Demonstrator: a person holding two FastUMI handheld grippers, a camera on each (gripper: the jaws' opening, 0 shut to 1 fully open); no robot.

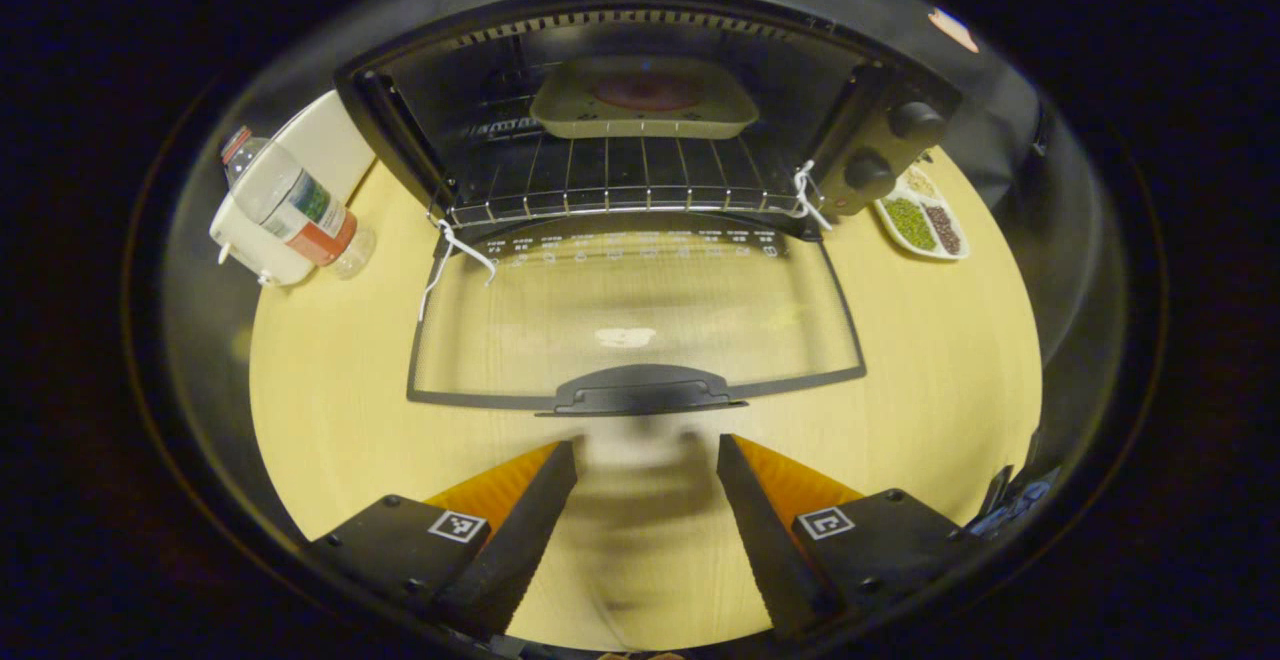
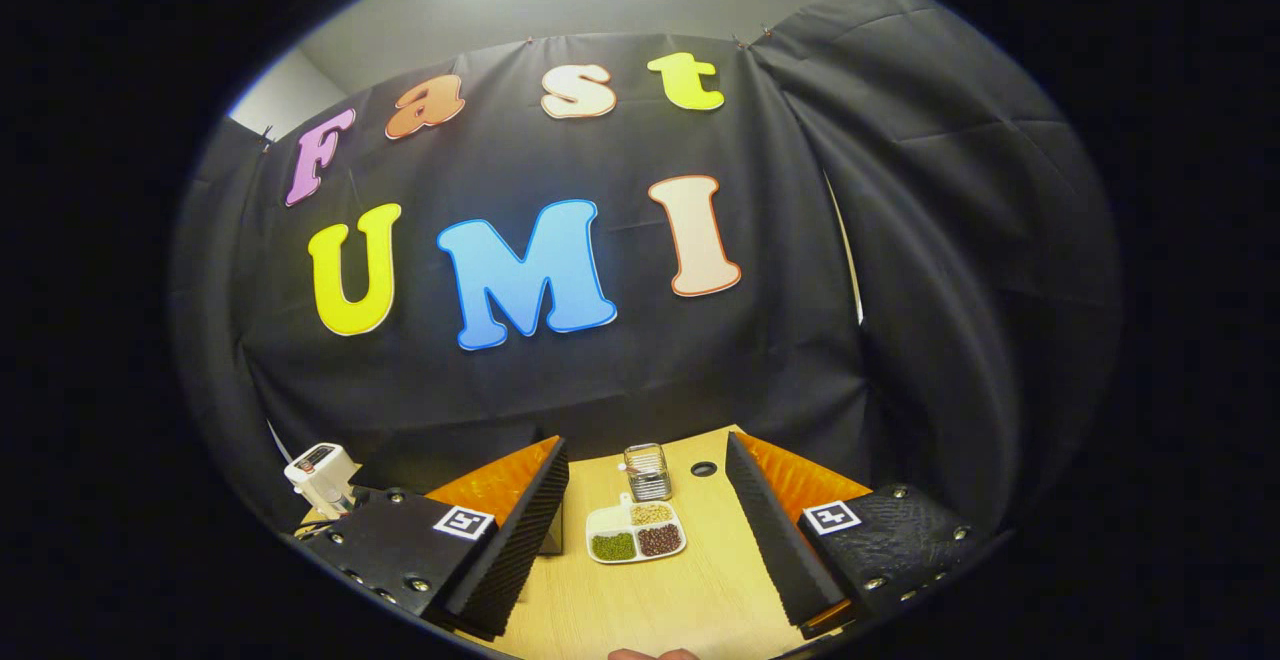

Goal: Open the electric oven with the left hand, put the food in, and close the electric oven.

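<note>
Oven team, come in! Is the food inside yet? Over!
Left claw open, empty, before the door handle. Right claw open. Food tray on rack in oven, door down. Path clear.

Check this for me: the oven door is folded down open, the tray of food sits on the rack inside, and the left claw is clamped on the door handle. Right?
Not quite. In the left gripper view the left claw is open and short of the door handle, not clamped on it. The rest stands: the oven door is folded down open and the tray of food sits on the rack inside.
</note>
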